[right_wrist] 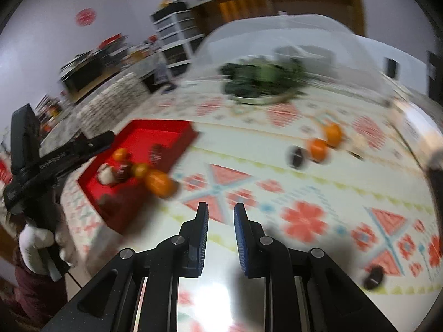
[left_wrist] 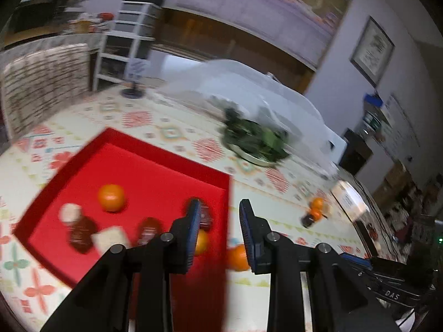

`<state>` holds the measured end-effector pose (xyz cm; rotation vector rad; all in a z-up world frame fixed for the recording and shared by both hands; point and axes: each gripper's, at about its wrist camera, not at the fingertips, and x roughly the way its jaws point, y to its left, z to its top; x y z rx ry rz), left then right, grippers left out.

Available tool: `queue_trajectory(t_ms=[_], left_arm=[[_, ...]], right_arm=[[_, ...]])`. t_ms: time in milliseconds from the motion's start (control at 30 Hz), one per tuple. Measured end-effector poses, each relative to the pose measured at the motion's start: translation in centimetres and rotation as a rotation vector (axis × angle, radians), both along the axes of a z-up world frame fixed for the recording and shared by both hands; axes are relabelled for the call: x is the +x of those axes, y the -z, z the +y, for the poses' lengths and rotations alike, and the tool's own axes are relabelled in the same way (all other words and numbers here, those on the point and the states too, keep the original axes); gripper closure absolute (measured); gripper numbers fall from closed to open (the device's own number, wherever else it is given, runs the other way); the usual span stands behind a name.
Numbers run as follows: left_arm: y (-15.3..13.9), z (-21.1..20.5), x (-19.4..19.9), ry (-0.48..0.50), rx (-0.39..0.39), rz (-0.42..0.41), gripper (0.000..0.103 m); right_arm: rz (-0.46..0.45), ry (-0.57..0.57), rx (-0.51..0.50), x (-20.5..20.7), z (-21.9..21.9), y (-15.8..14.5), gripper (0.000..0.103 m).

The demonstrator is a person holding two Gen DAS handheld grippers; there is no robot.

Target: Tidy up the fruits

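Patterned cloth [right_wrist: 304, 221] is covering the table, and a cluttered room with a drawer unit is showing blurred behind it; the red tray [left_wrist: 155, 149] is serving as the landmark.

Fruits are lying in two groups. Inside the red tray one orange [left_wrist: 111, 197] is sitting toward the middle, among dark bottle-like items [left_wrist: 80, 232] that are too blurred to name; another orange [right_wrist: 160, 184] is lying at the tray's near corner, and whether it is resting on the rim or just outside on the cloth cannot be told. Well away from the tray, across the cloth, two loose oranges [right_wrist: 324, 142] are lying touching each other, with a small dark item [right_wrist: 296, 156] just beside them on the tray's side; round fruit is offering no long axis to line up with.

Both tools are empty, by the look of it: the right gripper [right_wrist: 220, 221] is pointing down at bare cloth with its jaws drawn in and nothing between them; the left gripper [left_wrist: 220, 218] is hanging over the tray's far edge, jaws likewise narrow and empty. The loose pair is lying ahead and to the right of the right gripper, on the far side from the tray, so the right hand is probably the nearer.

Only the right wrist view is showing the gloved hand [right_wrist: 38, 246] holding the left tool beside the tray; only the left wrist view is showing the tray floor clearly.
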<state>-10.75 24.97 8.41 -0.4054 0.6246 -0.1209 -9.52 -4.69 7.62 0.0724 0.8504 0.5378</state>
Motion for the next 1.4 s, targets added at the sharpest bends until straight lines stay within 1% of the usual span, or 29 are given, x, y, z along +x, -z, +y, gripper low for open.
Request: queue_trajectory(t_ms=[100, 133, 167, 233, 300, 400, 467, 567, 667, 733, 800, 833, 867, 900, 1000, 1033, 1067, 1100, 1167, 1200, 1233, 1300, 1367, 1400], left_arm=[[0.7, 2.6, -0.3, -0.045, -0.033, 0.013, 0.075], [0.9, 3.1, -0.4, -0.042, -0.044, 0.017, 0.075], [1.1, 3.2, -0.4, -0.021, -0.047, 0.023, 0.075], [1.1, 2.4, -0.5, 0.022, -0.028, 0.024, 0.075], [1.0, 0.6, -0.5, 0.104, -0.005, 0.017, 0.073], [0.9, -3.1, 0.2, 0.227, 0.057, 0.010, 0.067], [1.1, -6.1, 1.1, 0.316, 0.128, 0.014, 0.066], [1.8, -9.6, 2.4, 0.408, 0.233, 0.019, 0.066], [3.0, -11.5, 4.3, 0.446, 0.284, 0.070, 0.066], [3.9, -12.1, 5.2, 0.439, 0.318, 0.120, 0.066], [4.7, -12.5, 5.9, 0.447, 0.341, 0.172, 0.061], [4.8, -12.9, 5.9, 0.453, 0.353, 0.174, 0.060], [4.8, -13.2, 5.9, 0.458, 0.356, 0.184, 0.060], [4.9, -13.4, 5.8, 0.471, 0.340, 0.196, 0.060], [5.1, -13.8, 5.9, 0.571, 0.171, 0.255, 0.060], [4.6, -14.0, 5.6, 0.594, 0.136, 0.245, 0.060], [4.0, -14.0, 5.1, 0.606, 0.120, 0.224, 0.060], [2.9, -13.8, 4.6, 0.619, 0.092, 0.187, 0.059], [1.3, -13.6, 4.2, 0.606, 0.070, 0.152, 0.052], [0.8, -13.3, 4.1, 0.585, 0.080, 0.141, 0.044], [0.4, -13.1, 4.1, 0.550, 0.118, 0.131, 0.042], [0.7, -12.9, 4.4, 0.513, 0.174, 0.144, 0.042], [2.0, -13.0, 5.1, 0.488, 0.213, 0.188, 0.042], [2.8, -13.6, 5.3, 0.483, 0.254, 0.204, 0.042]], right_arm=[[-0.009, -0.067, 0.002, 0.7, 3.8, -0.4, 0.083], [-0.010, -0.083, 0.000, 1.0, 5.0, -0.5, 0.083], [-0.010, -0.091, -0.001, 1.4, 6.0, -0.6, 0.083], [-0.008, -0.089, 0.004, 2.0, 7.0, -0.7, 0.083], [-0.003, -0.074, -0.001, 2.5, 7.2, -0.6, 0.083], [0.004, -0.025, -0.003, 2.9, 5.7, -0.7, 0.083], [0.014, 0.017, 0.006, 3.0, 3.9, -0.6, 0.083], [0.029, 0.056, 0.016, 2.9, 1.9, -0.3, 0.083], [0.045, 0.078, 0.027, 2.8, 0.3, 0.3, 0.083], [0.055, 0.086, 0.046, 2.7, -0.7, 0.6, 0.083], [0.061, 0.093, 0.067, 2.7, -1.6, 0.8, 0.083], [0.061, 0.097, 0.078, 2.6, -2.0, 0.9, 0.083], [0.061, 0.100, 0.085, 2.6, -2.4, 1.0, 0.083], [0.060, 0.102, 0.091, 2.6, -2.7, 1.0, 0.083], [0.059, 0.113, 0.114, 2.6, -3.7, 1.2, 0.083], [0.057, 0.117, 0.121, 2.6, -4.1, 1.2, 0.083], [0.056, 0.124, 0.130, 2.5, -4.6, 1.3, 0.083], [0.057, 0.129, 0.136, 2.5, -5.0, 1.4, 0.083], [0.061, 0.142, 0.146, 2.5, -5.9, 1.7, 0.083], [0.066, 0.150, 0.152, 2.5, -6.5, 1.9, 0.083], [0.071, 0.156, 0.157, 2.5, -6.8, 2.1, 0.083], [0.082, 0.164, 0.169, 2.6, -7.5, 2.5, 0.083], [0.089, 0.164, 0.178, 2.6, -8.0, 2.9, 0.083], [0.090, 0.162, 0.181, 2.6, -8.0, 2.9, 0.083]])
